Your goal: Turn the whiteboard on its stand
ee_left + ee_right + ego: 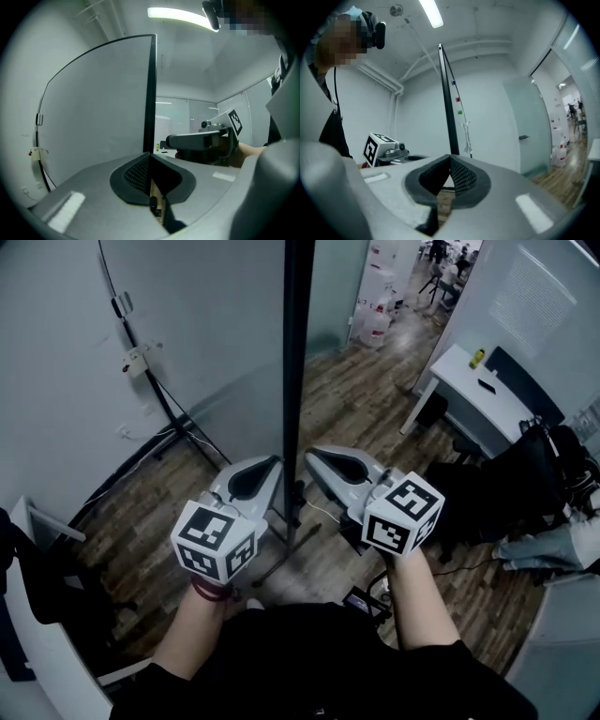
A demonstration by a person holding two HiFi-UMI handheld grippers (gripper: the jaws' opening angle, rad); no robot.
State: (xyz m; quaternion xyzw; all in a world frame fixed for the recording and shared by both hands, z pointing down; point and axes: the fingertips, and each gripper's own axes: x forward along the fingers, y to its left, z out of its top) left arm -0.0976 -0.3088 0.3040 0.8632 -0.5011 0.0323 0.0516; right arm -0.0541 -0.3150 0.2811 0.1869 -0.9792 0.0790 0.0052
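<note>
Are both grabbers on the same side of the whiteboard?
No, in the head view the whiteboard stands edge-on between them, with the left gripper on its left and the right gripper on its right.

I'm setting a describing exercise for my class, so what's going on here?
A person holds a gripper in each hand at the near edge of a whiteboard, which stands edge-on to them on a wooden floor. The left gripper sits just left of that edge and the right gripper just right of it. Both have their jaws together with nothing between them. Whether the tips touch the board cannot be told.
</note>
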